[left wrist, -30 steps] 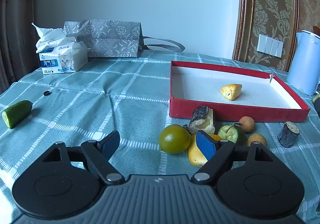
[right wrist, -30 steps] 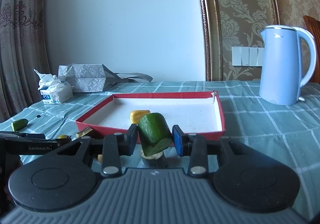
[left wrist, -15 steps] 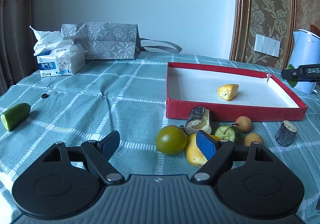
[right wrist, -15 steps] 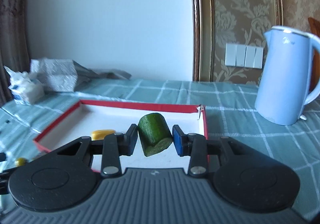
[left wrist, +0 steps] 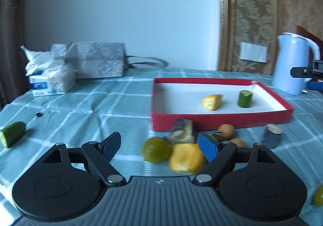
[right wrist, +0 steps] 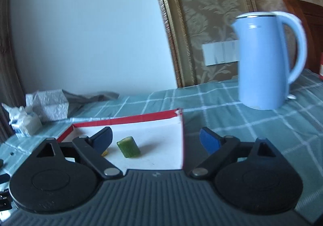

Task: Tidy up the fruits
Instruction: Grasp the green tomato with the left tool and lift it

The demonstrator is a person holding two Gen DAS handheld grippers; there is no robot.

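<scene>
The red box (left wrist: 222, 120) with a white floor holds a yellow fruit piece (left wrist: 211, 102) and a cucumber chunk (left wrist: 245, 98), which stands upright. My right gripper (right wrist: 156, 139) hovers over the box's near right corner (right wrist: 182, 135); its jaws are opening and the cucumber chunk (right wrist: 129, 146) lies loose below, between them but untouched. My left gripper (left wrist: 159, 146) is open above the cloth, with a green round fruit (left wrist: 155, 149) and a yellow fruit (left wrist: 186, 157) just ahead of its pads. Small brown fruits (left wrist: 227, 129) and dark stubs (left wrist: 271, 138) lie in front of the box.
A blue kettle (right wrist: 266, 60) stands at the right, close behind the box. A tissue pack (left wrist: 50, 79) and a silver bag (left wrist: 99, 60) sit at the back left. A second cucumber piece (left wrist: 12, 136) lies at the far left on the checked cloth.
My right gripper carried the cucumber chunk over the red box, let go, and its jaws spread wide. The chunk now stands in the box. The left gripper barely moved.
</scene>
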